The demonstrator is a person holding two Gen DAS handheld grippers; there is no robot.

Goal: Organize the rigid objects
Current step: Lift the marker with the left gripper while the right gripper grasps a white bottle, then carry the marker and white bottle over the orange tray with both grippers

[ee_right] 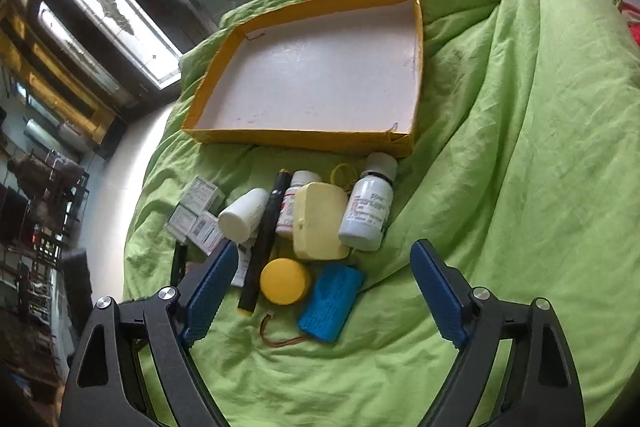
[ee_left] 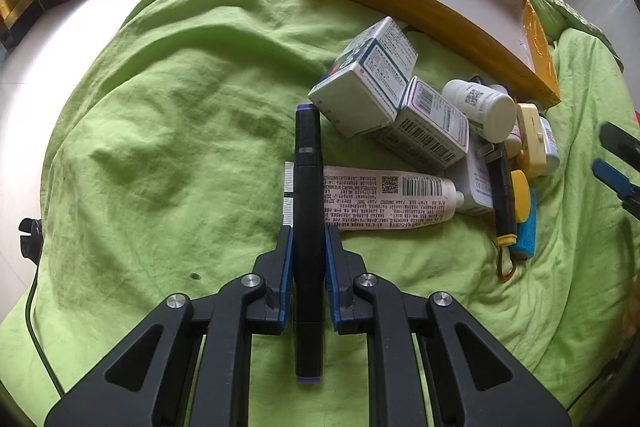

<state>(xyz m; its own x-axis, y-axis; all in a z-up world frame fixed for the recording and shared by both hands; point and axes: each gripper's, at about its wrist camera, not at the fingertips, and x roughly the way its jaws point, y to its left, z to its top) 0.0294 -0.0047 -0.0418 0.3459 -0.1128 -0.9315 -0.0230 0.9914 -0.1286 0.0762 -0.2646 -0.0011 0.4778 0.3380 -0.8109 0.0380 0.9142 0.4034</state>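
My left gripper [ee_left: 308, 233] is shut on a black marker [ee_left: 308, 147] with purple ends, held lengthwise between the blue pads above the green sheet. Beyond it lies a pile: medicine boxes [ee_left: 368, 79], a white tube [ee_left: 384, 197], and a white bottle [ee_left: 480, 105]. My right gripper [ee_right: 325, 247] stands open over the same pile, nothing between its fingers. Under it are a yellow case [ee_right: 318, 221], a yellow round lid [ee_right: 285, 281], a blue battery pack [ee_right: 332, 303], a black stick [ee_right: 264, 239] and a labelled white bottle [ee_right: 368, 207].
A shallow yellow tray [ee_right: 300, 139] with a white floor sits just behind the pile, with nothing in it. The green sheet [ee_left: 180, 107] covers a rounded, wrinkled surface that drops to a white floor on the left. Windows and furniture stand beyond.
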